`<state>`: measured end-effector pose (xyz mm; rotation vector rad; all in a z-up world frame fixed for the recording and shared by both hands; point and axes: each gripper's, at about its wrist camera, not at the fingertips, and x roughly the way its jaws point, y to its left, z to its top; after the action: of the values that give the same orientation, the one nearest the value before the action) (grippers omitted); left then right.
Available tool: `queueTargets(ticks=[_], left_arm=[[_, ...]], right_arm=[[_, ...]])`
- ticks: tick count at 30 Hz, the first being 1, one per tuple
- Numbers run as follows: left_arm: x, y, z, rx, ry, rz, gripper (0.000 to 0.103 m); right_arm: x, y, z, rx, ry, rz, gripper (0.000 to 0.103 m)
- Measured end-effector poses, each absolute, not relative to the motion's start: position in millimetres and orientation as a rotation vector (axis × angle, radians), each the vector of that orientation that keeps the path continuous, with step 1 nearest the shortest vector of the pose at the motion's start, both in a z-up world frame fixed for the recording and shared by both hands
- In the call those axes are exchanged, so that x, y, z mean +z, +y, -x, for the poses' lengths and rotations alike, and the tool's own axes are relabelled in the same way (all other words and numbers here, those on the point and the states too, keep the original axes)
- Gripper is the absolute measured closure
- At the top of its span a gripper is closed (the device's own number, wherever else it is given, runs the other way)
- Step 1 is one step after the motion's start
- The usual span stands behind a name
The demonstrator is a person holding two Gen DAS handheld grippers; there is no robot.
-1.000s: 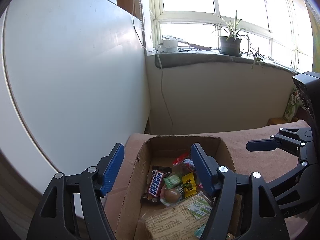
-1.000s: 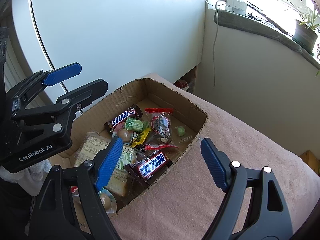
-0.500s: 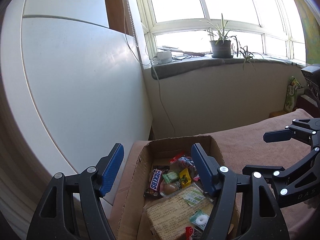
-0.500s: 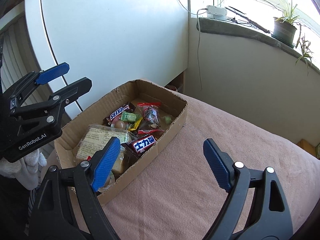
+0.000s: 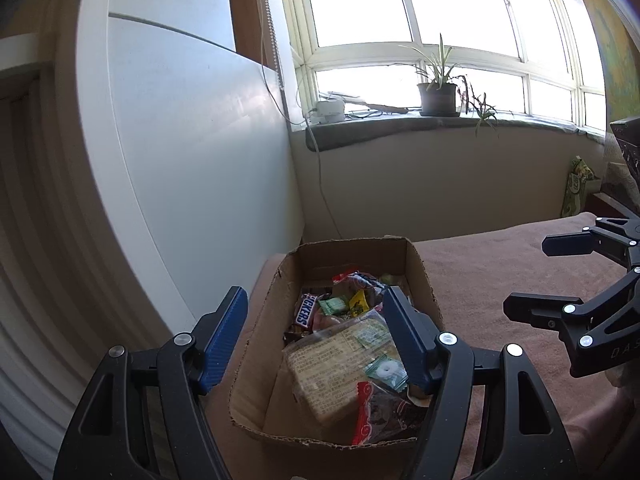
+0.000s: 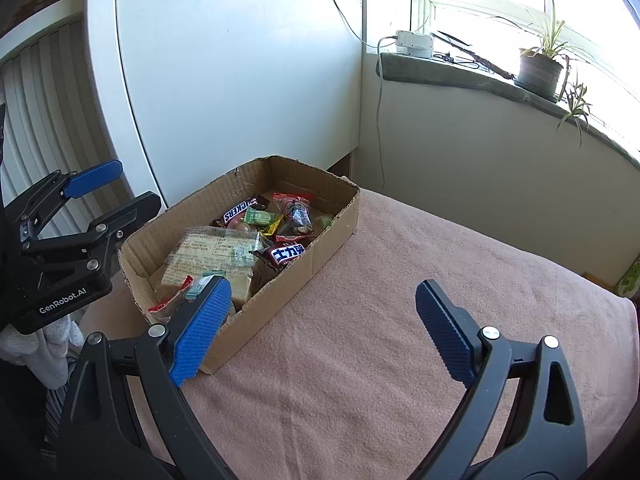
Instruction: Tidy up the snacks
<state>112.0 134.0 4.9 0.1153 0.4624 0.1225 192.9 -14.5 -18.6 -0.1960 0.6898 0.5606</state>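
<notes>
The left gripper has its jaws wide apart and holds nothing; it hangs above the near-left part of the cardboard box, with one blue pad over the box's left wall and the other over the snacks. The right gripper also has its jaws wide apart and empty; it hangs over the pink cloth just beside the box's near corner.

The box is open on top and stands on the cloth-covered surface, near the white panel. Inside it lie all the snacks: a large clear pack of biscuits, a Snickers bar, a dark bar with white Chinese letters, a small green candy, a yellow wrapper, and a red-edged packet in the near corner.

Behind, on the window sill, stand a potted plant and a white power strip.
</notes>
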Motion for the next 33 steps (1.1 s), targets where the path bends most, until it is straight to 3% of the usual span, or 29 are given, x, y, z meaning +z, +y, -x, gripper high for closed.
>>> queueTargets(ticks=[5, 9, 33], left_arm=[[2, 134, -108, 0.139, 0.462, -0.105, 0.032], [-1, 135, -107, 0.154, 0.466, -0.094, 0.024], [-3, 137, -103, 0.177, 0.464, -0.072, 0.024]], right_arm=[[-22, -19, -182, 0.535, 0.682, 0.182, 0.007], [-23, -22, -178, 0.511, 0.677, 0.181, 0.007], [-23, -27, -169, 0.501, 0.668, 0.183, 0.007]])
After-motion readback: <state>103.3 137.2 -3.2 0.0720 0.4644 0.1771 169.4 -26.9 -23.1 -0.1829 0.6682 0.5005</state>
